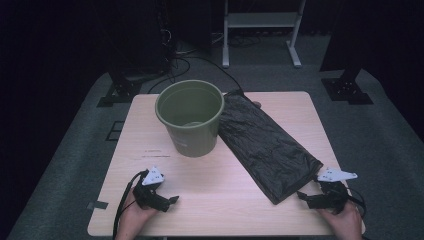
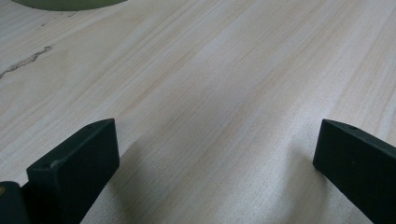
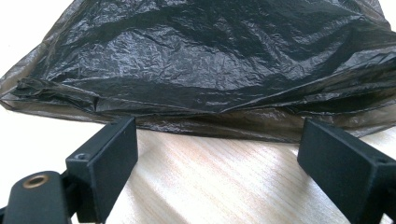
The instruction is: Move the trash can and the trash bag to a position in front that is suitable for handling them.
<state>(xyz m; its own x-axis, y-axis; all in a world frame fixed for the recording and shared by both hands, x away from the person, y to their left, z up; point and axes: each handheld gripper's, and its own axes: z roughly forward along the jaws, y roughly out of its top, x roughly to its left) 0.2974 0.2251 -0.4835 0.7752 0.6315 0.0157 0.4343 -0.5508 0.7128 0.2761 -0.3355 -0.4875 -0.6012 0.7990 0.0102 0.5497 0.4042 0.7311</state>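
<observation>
On the surface [image 1: 220,175], high view: black bag [image 1: 265,145] lies flat beside green bucket [image 1: 190,117]; left tool [image 1: 167,200] and right tool [image 1: 306,196] near front edge. Left gripper view — jaws wide, nothing between them. Right gripper view — jaws wide, empty, bag [image 3: 210,65] edge just ahead.

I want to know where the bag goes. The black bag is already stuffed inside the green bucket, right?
Not quite. In the high view the black bag lies flat on the table beside the green bucket, to its right, not inside it.
</observation>
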